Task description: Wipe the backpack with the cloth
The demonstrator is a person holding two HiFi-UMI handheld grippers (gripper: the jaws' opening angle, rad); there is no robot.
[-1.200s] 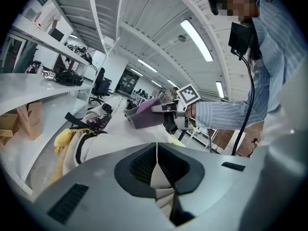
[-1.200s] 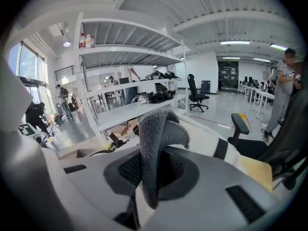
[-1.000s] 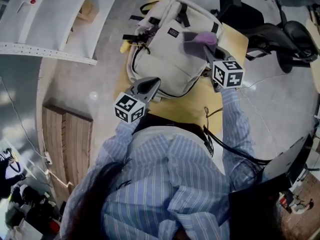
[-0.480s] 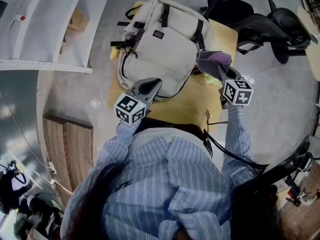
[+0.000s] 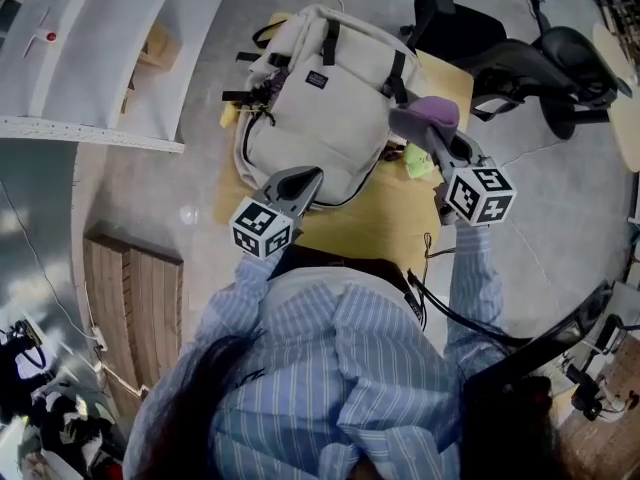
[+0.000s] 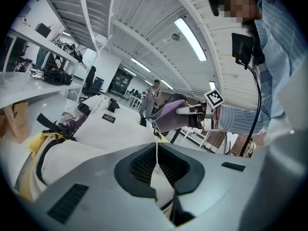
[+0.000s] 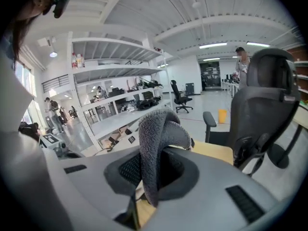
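A cream backpack [image 5: 320, 98] lies flat on a yellow wooden table [image 5: 370, 218]; its pale front also fills the left gripper view [image 6: 106, 129]. My left gripper [image 5: 303, 180] [image 6: 156, 153] is shut, with its tip at the backpack's near edge. My right gripper [image 5: 428, 130] [image 7: 151, 172] is shut on a purple-grey cloth [image 5: 432, 113] [image 7: 159, 134], raised beside the backpack's right side. The left gripper view shows the cloth [image 6: 168, 117] hanging in the air beyond the backpack.
Black office chairs [image 5: 555, 63] [image 7: 269, 105] stand just right of the table. A small yellow-green item [image 5: 420, 160] lies on the table beside the backpack. White shelving [image 5: 90, 58] runs along the left, with wooden boards [image 5: 135, 288] on the floor below it.
My right gripper has carried the cloth off the backpack's upper front, rightwards and clear of its side. The left gripper has stayed at the near edge.
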